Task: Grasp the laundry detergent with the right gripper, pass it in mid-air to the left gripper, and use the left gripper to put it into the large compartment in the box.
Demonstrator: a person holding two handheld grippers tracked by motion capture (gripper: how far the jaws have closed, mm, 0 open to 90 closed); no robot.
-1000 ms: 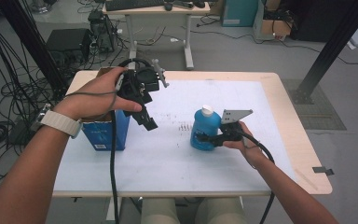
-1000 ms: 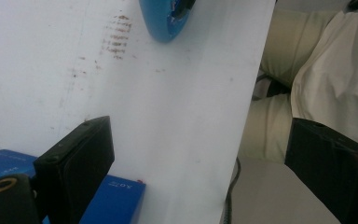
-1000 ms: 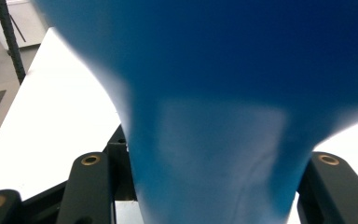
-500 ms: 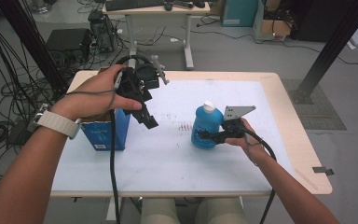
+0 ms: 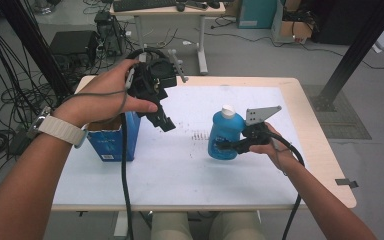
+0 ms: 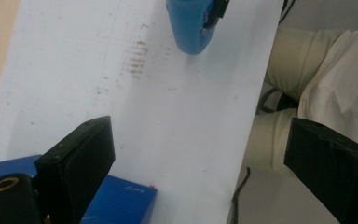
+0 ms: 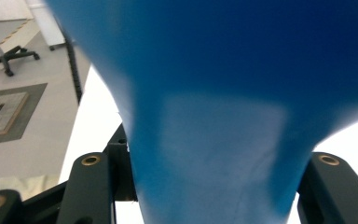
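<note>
A blue bottle [image 5: 224, 134] with a white cap hangs slightly tilted just above the white table [image 5: 180, 175], right of the middle. My right gripper [image 5: 231, 146] is shut on its lower body; in the right gripper view the bottle [image 7: 214, 116] sits squeezed between both jaws of that gripper [image 7: 209, 191]. My left gripper [image 5: 160, 117] is held in the air over the table's left half, above and beside a blue carton [image 5: 111, 142]. Its jaws stand wide apart around nothing [image 6: 200, 158], looking down at the table, the bottle's base [image 6: 190, 25] and the carton [image 6: 121, 200].
The carton stands open-topped near the table's left edge. A patch of dark marks [image 5: 197, 135] lies on the table between the two grippers. The person's legs [image 6: 307, 79] are beyond the near edge. Cables and a desk [image 5: 170, 10] stand on the floor behind the table.
Both hands have risen a little. The right gripper has carried the bottle up with it and slightly to the right; the left gripper stays open above the carton.
</note>
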